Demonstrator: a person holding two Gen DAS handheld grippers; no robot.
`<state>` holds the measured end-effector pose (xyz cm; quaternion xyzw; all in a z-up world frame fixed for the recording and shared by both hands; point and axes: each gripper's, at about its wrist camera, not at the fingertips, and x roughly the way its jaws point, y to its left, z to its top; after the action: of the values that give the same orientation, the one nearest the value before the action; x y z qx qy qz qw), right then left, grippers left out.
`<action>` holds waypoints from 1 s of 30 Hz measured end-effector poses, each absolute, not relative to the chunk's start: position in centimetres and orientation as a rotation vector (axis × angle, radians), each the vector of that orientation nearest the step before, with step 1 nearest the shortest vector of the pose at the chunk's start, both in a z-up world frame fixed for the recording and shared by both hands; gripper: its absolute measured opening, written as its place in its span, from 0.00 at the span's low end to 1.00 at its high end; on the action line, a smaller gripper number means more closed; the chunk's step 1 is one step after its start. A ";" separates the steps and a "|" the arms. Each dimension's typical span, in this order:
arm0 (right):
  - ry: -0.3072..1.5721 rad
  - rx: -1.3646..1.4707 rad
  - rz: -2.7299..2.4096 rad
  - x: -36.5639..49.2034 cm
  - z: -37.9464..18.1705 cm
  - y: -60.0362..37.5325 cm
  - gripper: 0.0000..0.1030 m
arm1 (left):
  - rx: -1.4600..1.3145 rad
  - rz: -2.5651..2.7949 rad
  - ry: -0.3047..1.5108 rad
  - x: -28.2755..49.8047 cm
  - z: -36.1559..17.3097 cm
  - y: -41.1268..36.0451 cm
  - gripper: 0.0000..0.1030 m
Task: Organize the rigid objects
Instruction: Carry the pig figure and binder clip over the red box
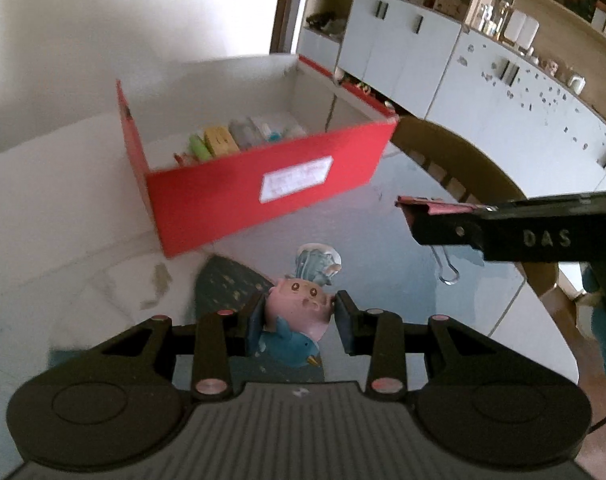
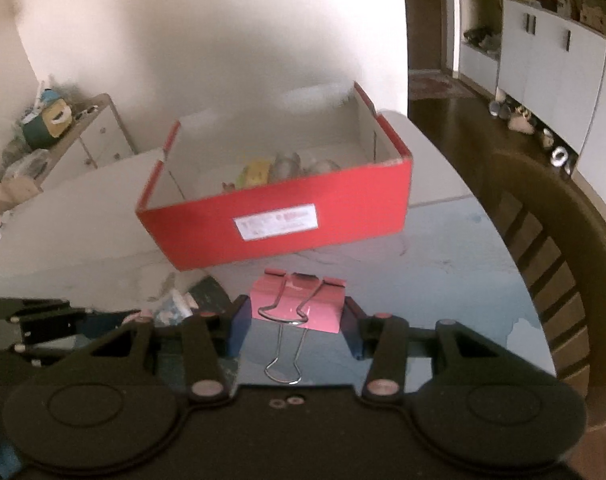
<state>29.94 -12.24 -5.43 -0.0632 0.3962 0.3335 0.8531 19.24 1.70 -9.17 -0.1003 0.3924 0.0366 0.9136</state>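
Note:
My left gripper (image 1: 299, 316) is shut on a pink cartoon figurine (image 1: 301, 306) with a blue bird at its base, held above the glass table. My right gripper (image 2: 297, 312) is shut on a pink binder clip (image 2: 299, 300) whose wire handles hang down toward the camera. The right gripper also shows in the left wrist view (image 1: 415, 216) at the right, with the clip's wire handle (image 1: 447, 268) dangling below. An open red box (image 1: 271, 184) stands ahead on the table, holding several small items; it also shows in the right wrist view (image 2: 279, 216).
A dark patterned mat (image 1: 227, 284) lies on the glass table (image 1: 383, 264) under the figurine. A brown wooden chair (image 2: 555, 248) stands at the table's right edge. White cabinets (image 1: 483, 80) line the far right wall. A cluttered side cabinet (image 2: 63, 136) stands at the left.

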 end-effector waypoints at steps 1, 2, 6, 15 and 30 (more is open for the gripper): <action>0.824 -0.133 0.706 29.8 -4.9 -12.1 0.45 | -0.205 0.079 0.803 19.3 -8.7 2.0 0.35; 0.816 -0.131 0.709 29.8 -4.5 -12.0 0.46 | -0.203 0.082 0.798 19.3 -8.2 2.3 0.35; 0.776 -0.140 0.720 29.7 -2.9 -11.4 0.45 | -0.196 0.089 0.775 19.8 -6.5 3.3 0.35; 0.718 -0.117 0.737 31.9 0.0 -9.9 0.45 | -0.160 0.113 0.715 21.7 -3.6 5.4 0.35; 0.680 -0.186 0.731 37.2 -0.4 -6.0 0.46 | -0.119 0.184 0.734 28.1 -3.3 8.8 0.35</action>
<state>37.16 -5.99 -0.41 -0.0891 0.3255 0.3501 0.8738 28.12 8.81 -3.34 -0.0579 0.3580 0.0897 0.9276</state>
